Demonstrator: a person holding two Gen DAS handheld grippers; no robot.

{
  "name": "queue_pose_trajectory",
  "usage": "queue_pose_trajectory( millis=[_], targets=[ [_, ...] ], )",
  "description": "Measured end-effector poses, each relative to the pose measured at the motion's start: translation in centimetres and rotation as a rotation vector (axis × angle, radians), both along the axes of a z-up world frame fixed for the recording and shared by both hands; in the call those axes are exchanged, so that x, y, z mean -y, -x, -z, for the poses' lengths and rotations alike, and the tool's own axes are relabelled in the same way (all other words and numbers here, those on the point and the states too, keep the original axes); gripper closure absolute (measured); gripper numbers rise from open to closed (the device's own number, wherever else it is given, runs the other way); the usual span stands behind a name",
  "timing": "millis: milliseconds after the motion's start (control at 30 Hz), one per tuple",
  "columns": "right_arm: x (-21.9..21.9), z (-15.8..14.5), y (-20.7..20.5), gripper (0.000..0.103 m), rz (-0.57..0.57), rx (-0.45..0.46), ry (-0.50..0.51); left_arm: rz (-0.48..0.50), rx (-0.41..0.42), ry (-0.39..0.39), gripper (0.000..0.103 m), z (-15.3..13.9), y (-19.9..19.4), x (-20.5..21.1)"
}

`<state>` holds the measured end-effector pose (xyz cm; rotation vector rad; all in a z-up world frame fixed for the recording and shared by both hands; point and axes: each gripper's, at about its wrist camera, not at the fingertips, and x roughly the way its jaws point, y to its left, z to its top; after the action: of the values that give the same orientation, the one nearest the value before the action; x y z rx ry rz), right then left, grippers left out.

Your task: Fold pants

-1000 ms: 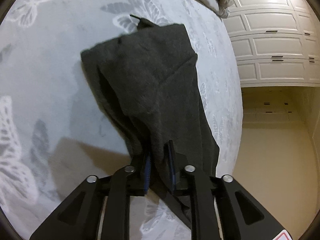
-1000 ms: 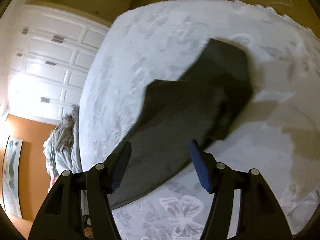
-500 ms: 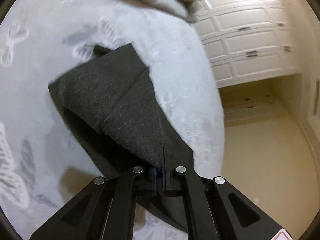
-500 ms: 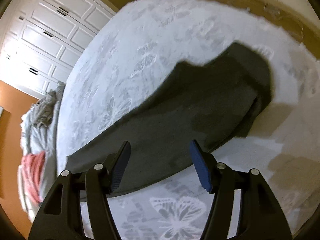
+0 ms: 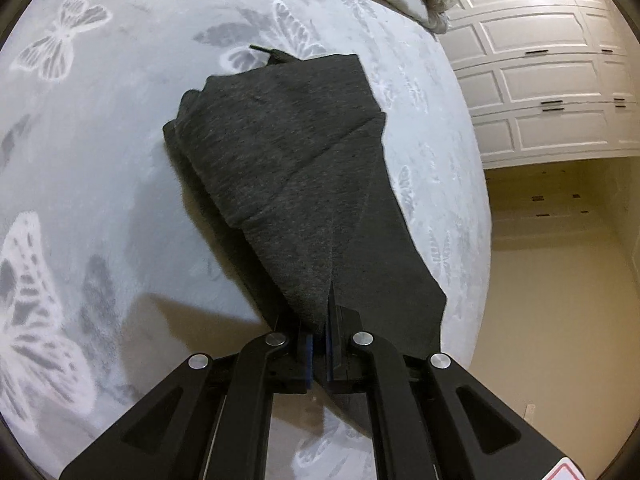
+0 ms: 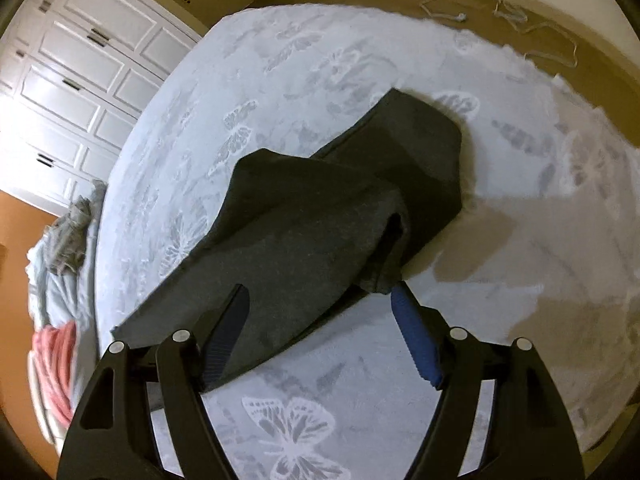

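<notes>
Dark grey pants (image 5: 304,168) lie on a pale blue bed cover with butterfly prints (image 5: 100,160), one layer folded over another. My left gripper (image 5: 322,320) is shut on the near edge of the pants, which rises off the cover into its blue pads. In the right wrist view the same pants (image 6: 304,232) spread across the cover (image 6: 520,240), with a lifted corner near the right finger. My right gripper (image 6: 320,304) hangs over the near part of the pants; its jaws are opening and the pads press on nothing.
White panelled wardrobe doors (image 5: 540,80) stand beyond the bed's right edge, with tan floor (image 5: 560,280) below. A crumpled grey cloth (image 6: 68,236) and a pink item (image 6: 56,356) lie at the bed's far end. Wire hangers (image 6: 552,40) rest on the floor past the bed.
My left gripper has gone from slightly apart to shut on the pants edge and lifted it. The right gripper's jaws have spread wider and it has dropped closer to the pants.
</notes>
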<state>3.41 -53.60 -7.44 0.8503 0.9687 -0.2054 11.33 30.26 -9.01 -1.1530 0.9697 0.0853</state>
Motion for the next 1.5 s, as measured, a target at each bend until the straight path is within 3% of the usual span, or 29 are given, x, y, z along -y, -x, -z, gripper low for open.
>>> queue_pose_trajectory(
  millis=[100,167,267,300,333,367,400,433,467,500,533,567,633,667,767,867,967,1067,1133,1200,1233,1267,1333,1367,1400,1433,1467,1500],
  targets=[
    [1.1,0.6,-0.9,0.036,0.039,0.041,-0.002,-0.014,-0.011,-0.007,0.101,0.2,-0.3,0.3],
    [1.8,1.5,-1.7,0.057,0.057,0.070,-0.011,-0.017,-0.017,-0.020,0.101,0.2,-0.2,0.3],
    [2.7,3.3,-2.7,0.071,0.110,0.035,-0.028,-0.016,-0.028,-0.033,0.101,0.6,0.0,0.1],
    [2.8,2.9,-2.8,0.091,0.118,0.040,-0.004,-0.016,-0.032,-0.033,0.101,0.8,0.0,0.1],
    [2.7,1.7,-2.7,0.097,0.115,0.078,0.024,-0.016,-0.034,-0.027,0.101,0.9,0.1,-0.1],
    [2.4,-1.7,-2.1,0.098,0.113,0.228,0.057,-0.013,-0.034,-0.026,0.101,1.0,0.0,-0.1],
    [2.0,-4.1,-1.5,0.098,0.100,0.322,0.086,-0.012,-0.034,-0.032,0.101,0.9,0.1,-0.3],
    [0.7,-7.9,-0.7,0.098,0.066,0.435,0.223,-0.011,-0.034,-0.039,0.101,0.9,0.1,-0.3],
    [-0.3,-9.4,-0.5,0.097,0.042,0.448,0.354,-0.006,-0.035,-0.046,0.101,0.8,0.1,-0.3],
    [-1.4,-9.8,-0.8,0.092,0.017,0.398,0.521,-0.004,-0.039,-0.054,0.101,0.9,0.1,-0.4],
    [-1.4,-8.8,-1.3,0.066,0.010,0.324,0.576,-0.002,-0.042,-0.055,0.101,0.9,0.1,-0.4],
    [-0.5,-6.3,-2.2,0.049,0.034,0.167,0.599,-0.002,-0.044,-0.055,0.100,1.0,0.2,-0.5],
    [1.5,-2.4,-2.5,0.050,0.092,-0.064,0.587,-0.004,-0.047,-0.046,0.100,1.1,0.3,-0.7],
    [2.1,-1.9,-2.2,0.050,0.111,-0.092,0.562,-0.006,-0.048,-0.043,0.099,1.1,0.4,-0.8],
    [3.3,-2.4,-0.3,0.049,0.166,-0.053,0.464,-0.013,-0.049,-0.049,0.099,1.0,0.7,-1.1],
    [2.8,-2.3,0.5,0.049,0.148,-0.023,0.342,-0.019,-0.053,-0.047,0.099,1.0,0.8,-1.0],
    [3.8,0.0,-0.2,0.049,0.125,-0.019,0.161,-0.026,-0.057,-0.055,0.099,0.9,0.9,-0.9],
    [4.1,1.4,-0.9,0.049,0.164,0.080,-0.039,-0.033,-0.061,-0.063,0.098,0.9,0.9,-0.8],
    [4.3,2.3,-2.0,0.049,0.171,0.111,-0.094,-0.034,-0.062,-0.066,0.098,0.9,0.9,-0.7],
    [3.8,3.1,-3.2,0.050,0.176,0.109,-0.082,-0.030,-0.058,-0.067,0.098,0.9,0.9,-0.7],
    [3.7,3.2,-3.5,0.065,0.174,0.112,-0.059,-0.025,-0.056,-0.071,0.098,0.9,0.9,-0.7],
    [3.6,2.9,-3.9,0.095,0.174,0.110,-0.015,-0.019,-0.053,-0.078,0.098,0.8,0.9,-0.7],
    [3.6,-0.3,-2.9,0.095,0.204,0.256,0.013,-0.005,-0.042,-0.110,0.098,0.4,0.8,-0.7],
    [2.9,-3.5,-2.3,0.095,0.182,0.379,0.057,-0.001,-0.038,-0.124,0.098,0.3,0.8,-0.8],
    [2.0,-5.7,-1.9,0.095,0.149,0.446,0.123,0.002,-0.034,-0.145,0.098,0.0,0.8,-1.0],
    [1.2,-7.3,-1.7,0.094,0.115,0.468,0.206,0.001,-0.033,-0.159,0.098,-0.1,0.9,-1.2],
    [0.5,-7.8,-1.9,0.089,0.094,0.435,0.299,0.000,-0.033,-0.167,0.098,-0.2,0.9,-1.5],
    [0.5,-6.4,-2.4,0.087,0.088,0.334,0.363,-0.005,-0.036,-0.166,0.098,-0.1,1.0,-1.9]
  ],
)
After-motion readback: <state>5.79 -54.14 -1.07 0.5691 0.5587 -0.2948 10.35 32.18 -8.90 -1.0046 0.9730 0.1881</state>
